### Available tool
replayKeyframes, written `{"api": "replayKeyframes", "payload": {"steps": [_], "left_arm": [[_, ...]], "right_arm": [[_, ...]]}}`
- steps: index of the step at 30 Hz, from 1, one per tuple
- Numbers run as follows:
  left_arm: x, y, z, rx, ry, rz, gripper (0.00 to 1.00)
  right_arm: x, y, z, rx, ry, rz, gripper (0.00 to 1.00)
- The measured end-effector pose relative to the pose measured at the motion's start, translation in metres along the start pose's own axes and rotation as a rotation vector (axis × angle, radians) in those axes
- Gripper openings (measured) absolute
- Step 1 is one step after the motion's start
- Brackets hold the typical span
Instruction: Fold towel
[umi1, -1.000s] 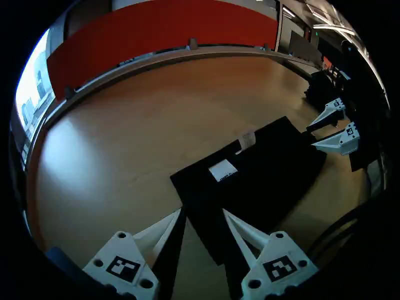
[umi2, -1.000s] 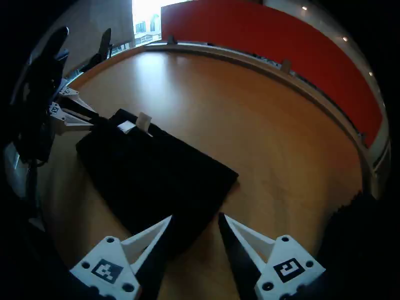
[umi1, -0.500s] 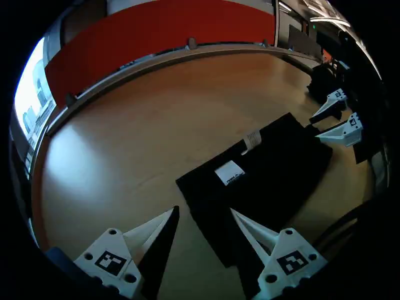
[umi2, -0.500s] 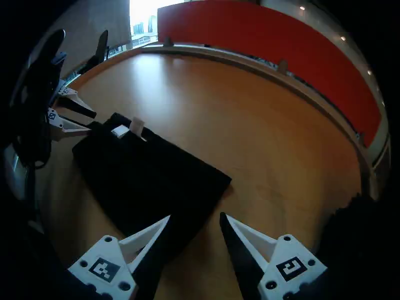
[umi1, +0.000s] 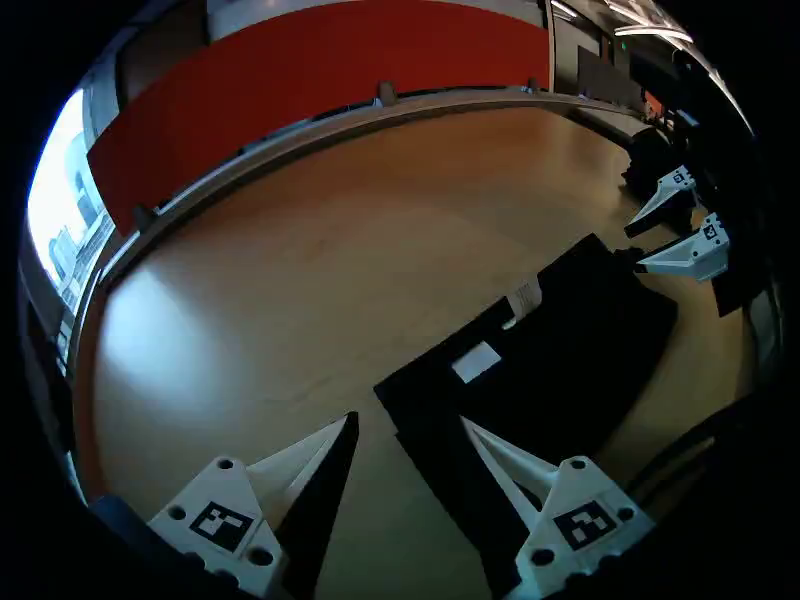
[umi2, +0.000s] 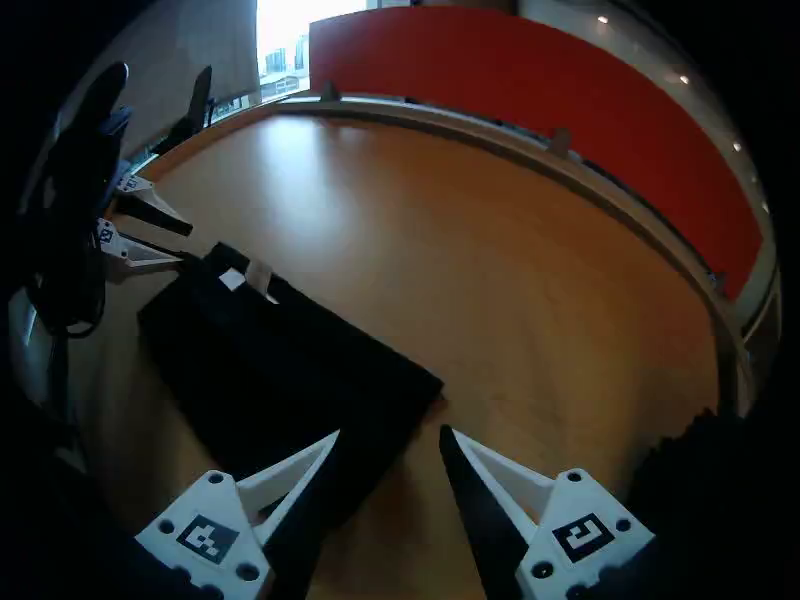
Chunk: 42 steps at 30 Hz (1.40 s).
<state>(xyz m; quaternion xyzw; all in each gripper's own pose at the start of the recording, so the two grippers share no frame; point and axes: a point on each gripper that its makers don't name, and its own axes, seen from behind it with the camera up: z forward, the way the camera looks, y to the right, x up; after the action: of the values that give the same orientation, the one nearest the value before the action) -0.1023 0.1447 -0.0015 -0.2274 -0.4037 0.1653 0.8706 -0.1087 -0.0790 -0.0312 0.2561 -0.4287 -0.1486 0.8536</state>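
Fingers of the left gripper stand spread apart with nothing clamped between them, as we look along them in the left gripper view. The near corner of the black towel lies just ahead of the gap and runs beneath the right-hand finger; we cannot tell whether tip and cloth touch. The towel lies flat as a dark rectangle on the wooden table, stretching away to the right. A white tag sits on its upper face near the long edge, and a paler care label sticks out over that edge farther along. At the towel's far corner we see the right gripper, its two white fingers parted and pointing at the cloth.

In the right gripper view the right gripper is likewise wide open and holds nothing. The towel lies ahead and to the left, its near edge passing under the left-hand finger, one corner just beyond the gap. Both tags show at the far end, where the left gripper hovers just beside the corner. Bare table spreads to the right. Behind the table's curved rim we see a red partition and a bright window.
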Motion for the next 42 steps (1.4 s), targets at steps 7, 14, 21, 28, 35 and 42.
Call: {"api": "replayKeyframes", "payload": {"steps": [7, 14, 21, 28, 35, 42], "left_arm": [[0.016, -0.013, -0.001, 0.027, 0.021, 0.014, 0.64], [0.025, -0.024, -0.009, 0.05, 0.044, -0.004, 0.64], [0.022, -0.025, -0.019, 0.054, 0.049, -0.031, 0.7], [0.011, -0.015, -0.025, 0.031, 0.037, -0.079, 0.82], [0.002, -0.007, -0.034, 0.028, 0.04, -0.114, 0.9], [-0.007, 0.002, -0.042, 0.024, 0.038, -0.151, 0.93]], "right_arm": [[0.013, 0.01, 0.003, -0.015, 0.016, -0.001, 0.67], [0.019, 0.019, 0.005, -0.03, 0.022, -0.005, 0.67], [0.02, 0.021, -0.001, -0.04, 0.035, -0.005, 0.74], [0.016, 0.011, -0.012, -0.037, 0.049, 0.004, 0.87], [0.01, -0.004, -0.025, -0.031, 0.066, 0.017, 0.87], [0.004, -0.017, -0.036, -0.025, 0.073, 0.02, 0.87]]}}
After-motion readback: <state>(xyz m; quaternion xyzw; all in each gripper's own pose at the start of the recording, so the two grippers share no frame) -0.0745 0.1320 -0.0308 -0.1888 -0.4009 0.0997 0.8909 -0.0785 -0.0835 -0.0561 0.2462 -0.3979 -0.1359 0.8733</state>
